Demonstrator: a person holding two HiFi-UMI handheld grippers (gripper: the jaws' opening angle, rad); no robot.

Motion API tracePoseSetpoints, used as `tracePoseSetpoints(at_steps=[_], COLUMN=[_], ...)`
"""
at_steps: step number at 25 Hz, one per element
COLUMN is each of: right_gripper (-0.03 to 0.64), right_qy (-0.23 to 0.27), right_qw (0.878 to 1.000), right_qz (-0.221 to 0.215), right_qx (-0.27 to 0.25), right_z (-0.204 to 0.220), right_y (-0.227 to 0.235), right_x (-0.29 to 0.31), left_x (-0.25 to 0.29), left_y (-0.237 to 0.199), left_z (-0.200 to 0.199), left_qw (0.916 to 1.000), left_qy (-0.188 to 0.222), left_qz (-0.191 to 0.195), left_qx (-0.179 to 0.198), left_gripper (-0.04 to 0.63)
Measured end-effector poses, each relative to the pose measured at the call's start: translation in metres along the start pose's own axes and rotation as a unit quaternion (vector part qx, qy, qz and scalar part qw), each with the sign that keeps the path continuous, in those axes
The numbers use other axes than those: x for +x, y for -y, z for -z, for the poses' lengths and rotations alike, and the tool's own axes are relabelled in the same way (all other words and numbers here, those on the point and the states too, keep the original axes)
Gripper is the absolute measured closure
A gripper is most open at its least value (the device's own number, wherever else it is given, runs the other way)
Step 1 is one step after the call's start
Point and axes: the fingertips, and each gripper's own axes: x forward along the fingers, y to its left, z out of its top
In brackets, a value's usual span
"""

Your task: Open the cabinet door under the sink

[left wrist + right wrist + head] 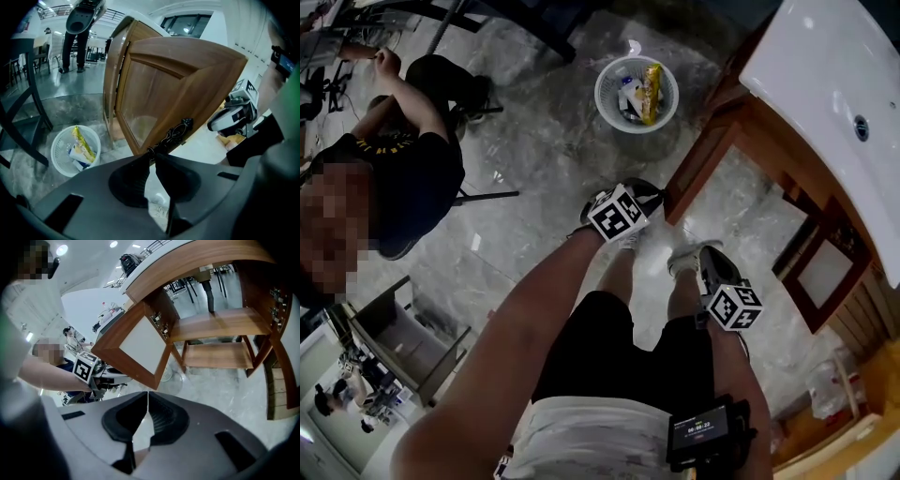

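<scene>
The left hand-held gripper (151, 153) has its jaws almost together and seems to pinch the lower end of the dark handle (176, 133). From the tips the cabinet door (154, 89) rises toward 1 o'clock, already swung wide. I judge the opening nearly finished. The next move calls for a clean release without pushing the door back. The right hand-held gripper (148, 404) is closed and empty, and the open cabinet (215, 323) lies at its 1 o'clock.

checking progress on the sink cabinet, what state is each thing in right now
brown wooden cabinet door: swung open
left gripper: jaws nearly together at the lower end of the door's dark ornate handle, grip unclear
right gripper: shut, empty
white mesh waste basket: upright, holding rubbish
</scene>
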Motion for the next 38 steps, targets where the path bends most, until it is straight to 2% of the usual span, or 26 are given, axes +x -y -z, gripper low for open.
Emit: tracePoseSetpoints(at_steps=[21,24,27,32,38], right_gripper=[0.597,0.597,0.597,0.597,0.597], right_qy=[0.006,0.008,0.011,0.021,0.031], right_qw=[1.000,0.999,0.999,0.998,0.996], right_qz=[0.024,0.025,0.029,0.040,0.050], right_qx=[-0.017,-0.025,-0.036,-0.052,-0.067], right_z=[-0.016,-0.019,-0.023,-0.031,-0.038], right_y=[-0.030,-0.036,-0.039,-0.041,-0.060], right_x=[0.010,0.006,-0.001,-0.019,-0.047], left_x=[-0.007,-0.018,-0.037,-0.072,-0.112], left_y=[-0.008,-0.010,-0.013,0.001,0.038], left_z=[0.005,0.009,0.015,0.012,0.001], left_qw=[0.9998,0.9996,0.9990,0.9949,0.9895], left_qy=[0.013,0.018,0.036,0.088,0.131], left_qz=[0.005,-0.007,-0.026,-0.035,-0.010], left_qx=[0.011,0.019,-0.001,-0.036,-0.061], left_gripper=[0.543,0.541,0.541,0.543,0.550])
